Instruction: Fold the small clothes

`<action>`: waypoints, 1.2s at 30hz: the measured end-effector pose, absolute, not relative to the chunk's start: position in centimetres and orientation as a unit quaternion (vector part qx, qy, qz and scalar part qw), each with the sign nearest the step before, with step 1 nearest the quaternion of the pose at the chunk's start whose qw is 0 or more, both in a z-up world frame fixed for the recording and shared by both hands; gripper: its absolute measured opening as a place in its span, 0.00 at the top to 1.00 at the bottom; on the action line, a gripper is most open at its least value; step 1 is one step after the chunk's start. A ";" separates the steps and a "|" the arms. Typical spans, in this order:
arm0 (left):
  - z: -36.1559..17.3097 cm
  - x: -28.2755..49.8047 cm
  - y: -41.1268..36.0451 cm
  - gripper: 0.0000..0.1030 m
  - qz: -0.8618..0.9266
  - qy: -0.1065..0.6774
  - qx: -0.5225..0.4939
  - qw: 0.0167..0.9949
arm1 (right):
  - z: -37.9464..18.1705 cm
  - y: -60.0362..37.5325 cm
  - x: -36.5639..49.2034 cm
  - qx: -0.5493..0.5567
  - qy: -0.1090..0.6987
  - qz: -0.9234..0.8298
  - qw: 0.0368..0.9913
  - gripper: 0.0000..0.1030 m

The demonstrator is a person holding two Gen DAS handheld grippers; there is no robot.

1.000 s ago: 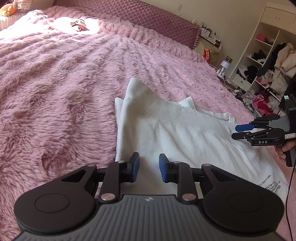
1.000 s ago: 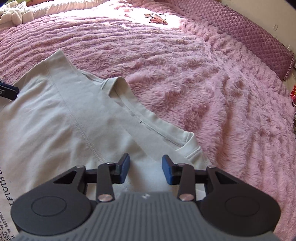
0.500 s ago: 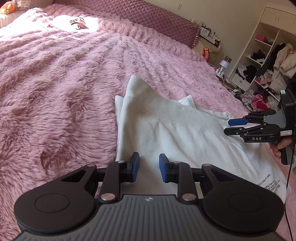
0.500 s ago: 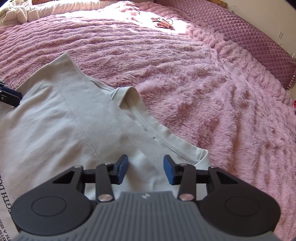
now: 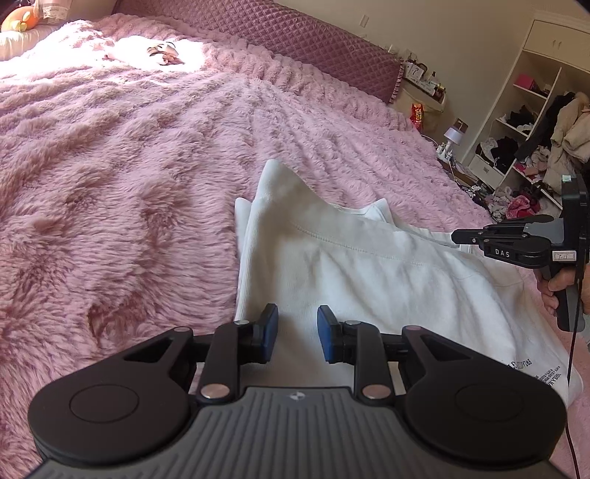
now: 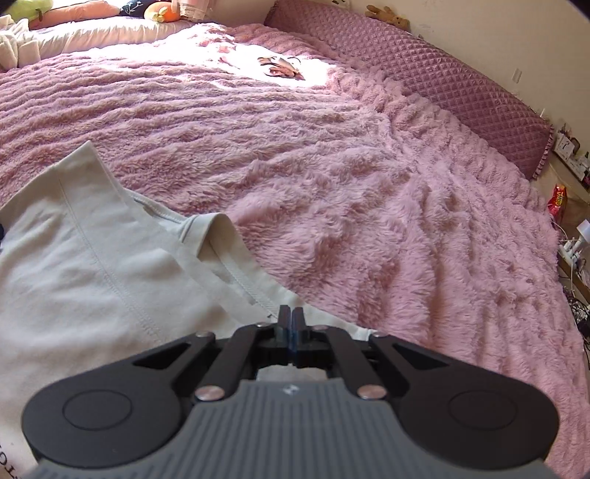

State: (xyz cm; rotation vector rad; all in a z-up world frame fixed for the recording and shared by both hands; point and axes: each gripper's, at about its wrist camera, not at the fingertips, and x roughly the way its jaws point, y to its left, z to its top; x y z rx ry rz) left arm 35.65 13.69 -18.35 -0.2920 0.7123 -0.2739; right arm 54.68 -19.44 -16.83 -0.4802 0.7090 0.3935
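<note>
A white garment (image 5: 368, 280) lies partly folded on the pink fluffy blanket (image 5: 129, 165), printed text at its near right corner. My left gripper (image 5: 298, 331) hovers open over the garment's near left edge, cloth showing below the gap between its blue pads. In the right wrist view the garment (image 6: 92, 280) fills the lower left, and my right gripper (image 6: 291, 317) is shut with its tips on the stitched hem at the cloth's right edge. The left wrist view shows that right gripper (image 5: 457, 235) side-on, tips meeting the garment's far right edge, held by a hand (image 5: 553, 291).
A quilted purple bolster (image 5: 295, 40) runs along the far side of the bed. Some small pink item (image 5: 164, 53) lies in a sunlit patch. Open shelves (image 5: 531, 140) crammed with clothes stand past the bed's right side, beside a snack bag (image 5: 416, 112). Pillows (image 6: 92, 29) sit far left.
The right gripper's jaws have closed from open to shut at the garment's hem, and it has shifted a little toward the cloth's right edge. The left gripper has stayed put.
</note>
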 end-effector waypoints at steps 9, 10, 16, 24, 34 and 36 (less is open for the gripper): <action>-17.5 35.5 13.5 0.70 -0.125 0.349 -0.130 0.920 | -14.2 -25.4 50.0 -0.133 0.317 0.201 0.917 1.00; -17.2 35.1 13.8 0.70 -0.127 0.341 -0.139 0.921 | -13.6 -26.7 48.7 -0.126 0.315 0.201 0.919 0.98; -15.8 30.6 16.2 0.69 -0.136 0.325 -0.170 0.920 | -11.6 -35.3 39.9 -0.048 0.323 0.157 0.932 0.80; -16.3 26.1 19.7 0.55 -0.156 0.346 -0.205 0.902 | -14.0 -42.3 29.8 0.023 0.368 0.104 0.924 0.68; -18.9 27.8 19.4 0.50 -0.158 0.394 -0.249 0.871 | -17.1 -41.7 28.7 0.095 0.393 0.120 0.907 1.00; -18.7 28.0 19.0 0.74 -0.167 0.393 -0.241 0.871 | -16.5 -41.4 28.5 0.089 0.385 0.117 0.911 1.00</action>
